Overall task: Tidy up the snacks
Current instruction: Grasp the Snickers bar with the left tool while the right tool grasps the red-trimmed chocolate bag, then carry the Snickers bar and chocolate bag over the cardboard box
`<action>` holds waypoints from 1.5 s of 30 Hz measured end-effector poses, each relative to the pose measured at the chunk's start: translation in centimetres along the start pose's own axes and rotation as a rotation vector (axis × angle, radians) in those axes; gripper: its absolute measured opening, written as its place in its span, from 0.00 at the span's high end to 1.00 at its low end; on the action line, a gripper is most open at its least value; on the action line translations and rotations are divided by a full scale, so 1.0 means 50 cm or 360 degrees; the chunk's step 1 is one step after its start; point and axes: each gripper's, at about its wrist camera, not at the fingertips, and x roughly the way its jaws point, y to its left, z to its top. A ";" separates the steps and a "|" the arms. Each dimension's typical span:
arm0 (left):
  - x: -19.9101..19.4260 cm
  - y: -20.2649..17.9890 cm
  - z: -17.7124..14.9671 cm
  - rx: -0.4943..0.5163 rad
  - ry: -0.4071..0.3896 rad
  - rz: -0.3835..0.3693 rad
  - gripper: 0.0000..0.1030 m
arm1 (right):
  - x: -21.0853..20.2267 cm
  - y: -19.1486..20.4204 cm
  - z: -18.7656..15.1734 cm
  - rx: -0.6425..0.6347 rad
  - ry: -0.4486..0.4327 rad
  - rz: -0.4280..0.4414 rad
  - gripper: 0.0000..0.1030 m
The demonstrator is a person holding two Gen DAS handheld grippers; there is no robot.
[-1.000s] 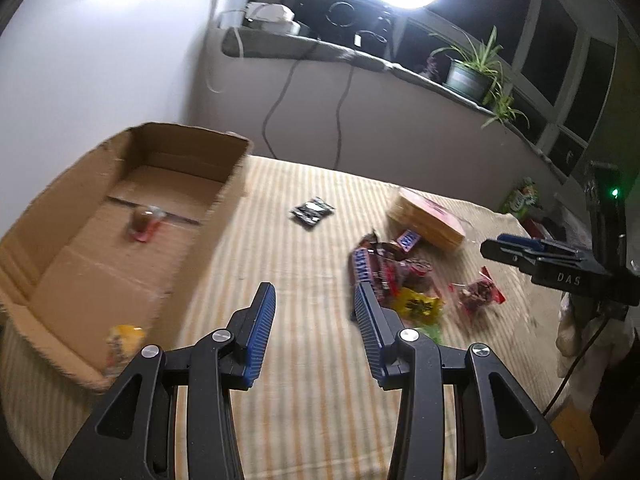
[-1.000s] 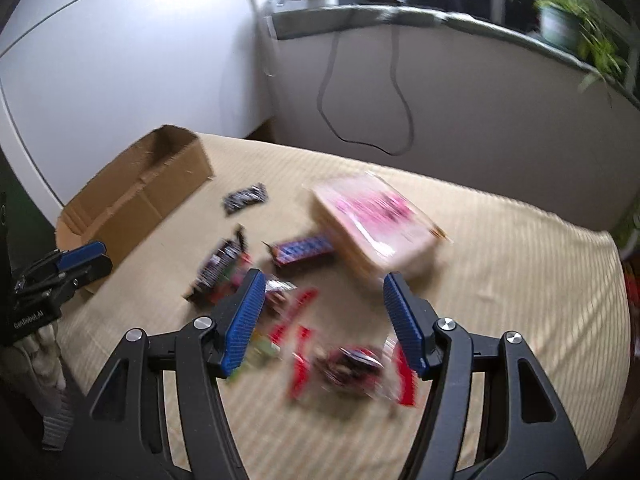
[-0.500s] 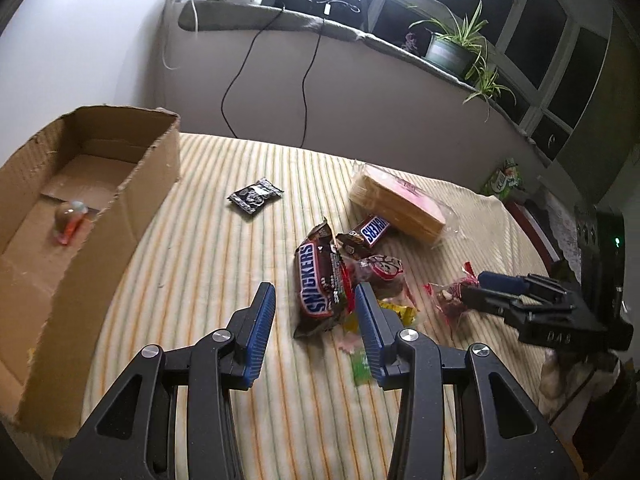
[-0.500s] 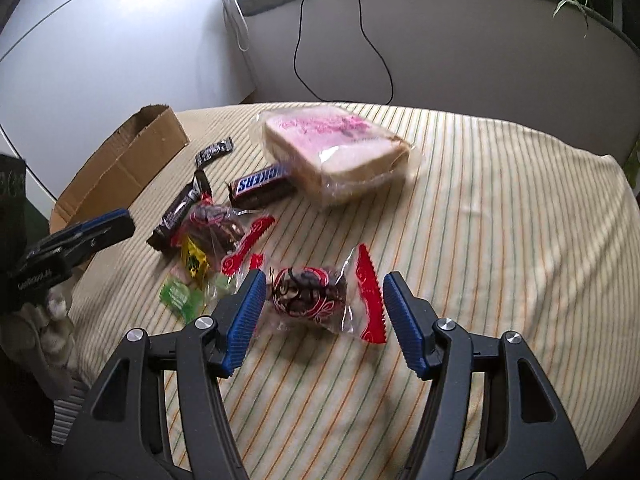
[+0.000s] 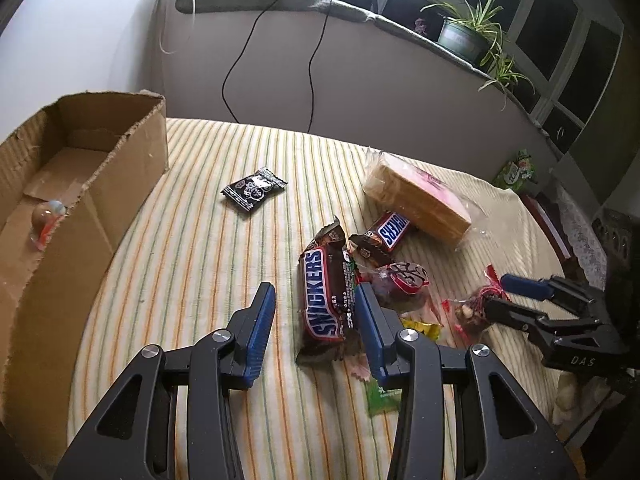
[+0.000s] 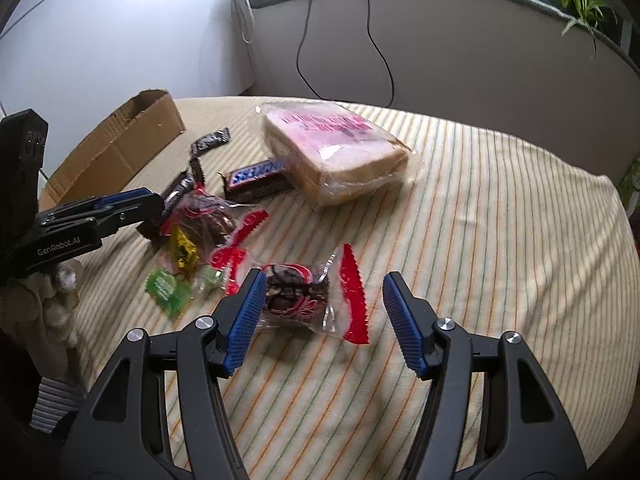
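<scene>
Landmark: the large Snickers bag [image 5: 326,300], lying on the striped tablecloth [image 5: 208,248].

Left gripper [image 5: 314,314]: jaws moderately apart, holding nothing. The large Snickers bag lies between the fingertips, closer to the right-hand pad; contact cannot be confirmed.

Right gripper [image 6: 322,308]: jaws parted wide, gripping nothing. A clear packet with red serrated ends [image 6: 308,294], containing a dark pastry, lies on the cloth between the fingers, just beside the left-hand pad and clear of the other. This packet sits to the right of the Snickers bag.

Remaining snacks, relative to the Snickers bag:
- Small Snickers bar [image 5: 392,230]: beyond it to the right, touching the wrapped bread.
- Wrapped sliced bread [image 5: 416,202]: farther beyond, right.
- Second red-trimmed pastry packet [image 5: 404,280]: immediately to its right.
- Yellow sweet [image 5: 422,328] and green sachet [image 5: 382,396]: near its lower right.
- Small black packet [image 5: 254,188]: well beyond it to the left, alone.

Cardboard box [image 5: 80,184]: far left of the bag, open-topped, with one round wrapped snack [image 5: 48,220] inside.
</scene>
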 end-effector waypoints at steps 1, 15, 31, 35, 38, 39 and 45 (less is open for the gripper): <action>0.005 -0.002 0.001 0.0008 0.0008 0.0000 0.61 | 0.005 -0.004 -0.001 0.0020 0.0015 0.0031 0.38; 0.035 0.015 0.003 -0.0036 0.0081 -0.0041 0.66 | 0.047 0.020 0.004 0.0021 0.0069 0.0212 0.46; 0.006 0.008 0.000 -0.0027 0.0016 0.0004 0.74 | 0.017 0.026 -0.003 0.0015 -0.0002 0.0190 0.54; -0.011 0.013 0.002 -0.0038 -0.0017 0.0013 0.74 | 0.004 0.036 0.001 -0.0007 -0.0031 0.0156 0.54; -0.029 0.019 0.002 -0.0048 -0.0049 0.0017 0.74 | -0.007 0.040 0.005 -0.0014 -0.0052 0.0140 0.54; -0.037 0.021 0.003 -0.0052 -0.0062 0.0018 0.74 | -0.013 0.040 0.004 -0.0017 -0.0057 0.0134 0.54; -0.075 0.031 -0.003 -0.0060 -0.0126 0.0029 0.74 | -0.038 0.048 0.012 -0.0033 -0.0096 0.0096 0.54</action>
